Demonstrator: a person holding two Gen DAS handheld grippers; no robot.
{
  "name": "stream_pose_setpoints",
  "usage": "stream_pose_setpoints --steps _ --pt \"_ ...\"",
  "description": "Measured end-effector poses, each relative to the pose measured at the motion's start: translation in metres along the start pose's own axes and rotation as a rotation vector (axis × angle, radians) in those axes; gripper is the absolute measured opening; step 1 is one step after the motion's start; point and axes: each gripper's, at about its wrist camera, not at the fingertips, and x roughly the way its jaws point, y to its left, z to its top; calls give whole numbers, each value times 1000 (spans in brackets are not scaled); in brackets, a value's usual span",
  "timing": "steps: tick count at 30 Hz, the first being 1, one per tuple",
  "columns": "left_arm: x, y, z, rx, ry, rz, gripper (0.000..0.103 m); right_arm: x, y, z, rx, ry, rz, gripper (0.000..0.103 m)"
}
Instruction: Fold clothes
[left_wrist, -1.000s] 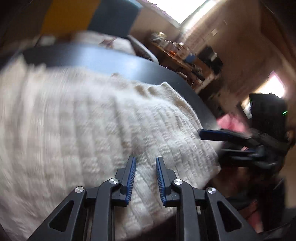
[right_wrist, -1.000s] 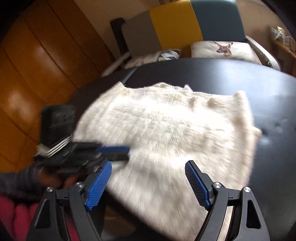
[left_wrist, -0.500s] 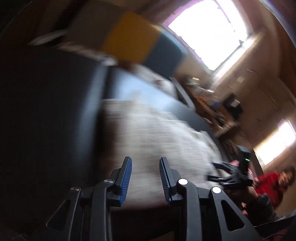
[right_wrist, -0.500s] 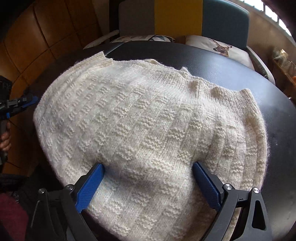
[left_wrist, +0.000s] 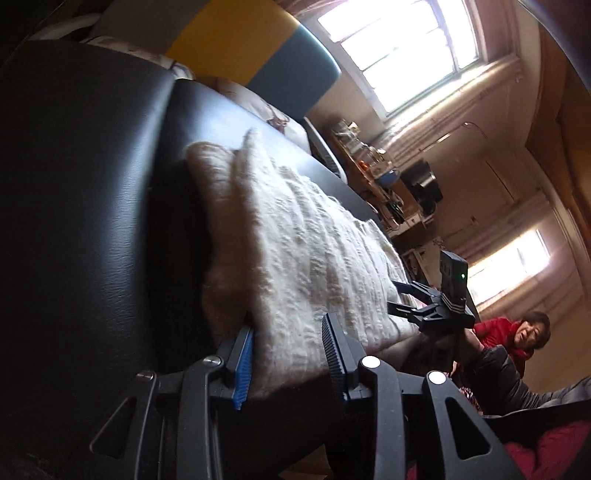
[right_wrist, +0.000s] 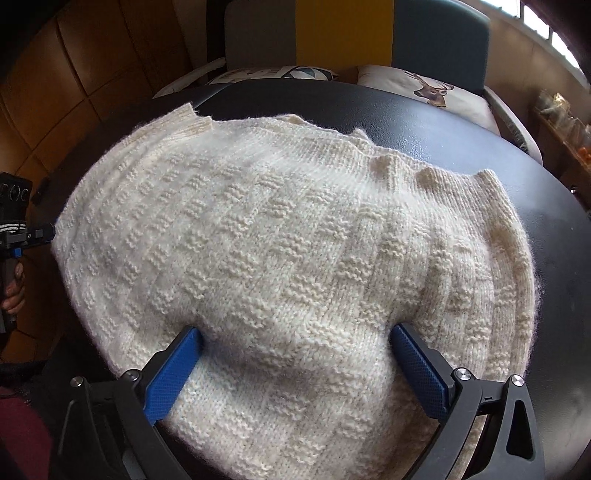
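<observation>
Right gripper (right_wrist: 295, 363) wide apart, straddling sweater (right_wrist: 280, 236); left gripper (left_wrist: 286, 350) parted around its edge; only left view shows windows (left_wrist: 402, 48).

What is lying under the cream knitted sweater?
The sweater lies on a black padded table, whose surface shows around its far and right edges. What is directly beneath the knit is covered and cannot be seen.

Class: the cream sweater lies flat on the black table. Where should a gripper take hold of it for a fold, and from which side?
Grip the sweater at its near edge, coming in low from the table's front. That edge overhangs, so fingers can close around it; the flat middle offers none.
</observation>
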Motion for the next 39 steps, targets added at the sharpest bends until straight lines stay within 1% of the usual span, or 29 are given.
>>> stream_pose_setpoints --steps 1,2,3,4,5,8,9,10,12,14,15,16,19,21,24,27,28,30,31,32,34,38,39 --pt "1 0 -1 -2 10 0 31 0 0 -1 1 -3 -1 103" --pt "1 0 -2 -5 20 0 15 -1 0 -2 1 -8 -1 103" --pt "2 0 -3 -7 30 0 4 -2 0 -3 1 -12 -1 103" --pt "2 0 -4 -9 40 -1 5 -2 0 -4 1 -16 1 103" --pt "-4 -2 -9 -1 34 -20 5 -3 0 -4 2 -19 3 103" --pt "-15 4 -28 -5 62 48 4 -3 -2 -5 3 -33 6 103" --pt "-13 12 -34 -33 75 38 4 -2 -1 -6 2 -40 4 103" --pt "-16 18 -37 -70 54 4 4 -2 -1 -7 0 -47 2 103" --pt "-19 11 -36 -60 35 7 5 -3 0 -8 0 -50 0 103" --pt "-22 7 -29 -64 28 -14 7 -3 0 -8 0 -55 0 103" --pt "-23 5 -26 -66 23 -24 11 -4 0 -8 1 -59 2 103" --pt "-29 3 -17 -57 -9 -17 18 -4 -1 -9 3 -64 3 103" --pt "-41 2 13 -36 -87 9 21 -6 1 -13 11 -84 4 103" --pt "-36 -1 39 -19 -104 45 23 -6 1 -14 14 -93 3 103" --pt "-16 -4 72 5 -91 72 23 -8 2 -16 19 -105 5 103" --pt "7 -5 97 30 -49 83 26 -9 2 -18 27 -116 10 103" --pt "16 -6 104 40 -26 94 26 -10 1 -18 27 -119 12 103" --pt "30 -7 113 68 35 91 27 -11 0 -19 27 -125 15 103" --pt "39 -6 116 77 72 114 27 -11 -1 -19 28 -128 16 103" --pt "47 -4 118 84 106 137 24 -12 -2 -20 28 -131 17 103" --pt "45 3 111 56 87 210 4 -13 -3 -20 32 -137 19 103" --pt "40 18 96 -1 50 355 4 -13 -2 -23 51 -160 12 103" --pt "38 22 92 -16 40 391 1 -13 -2 -24 54 -166 9 103"
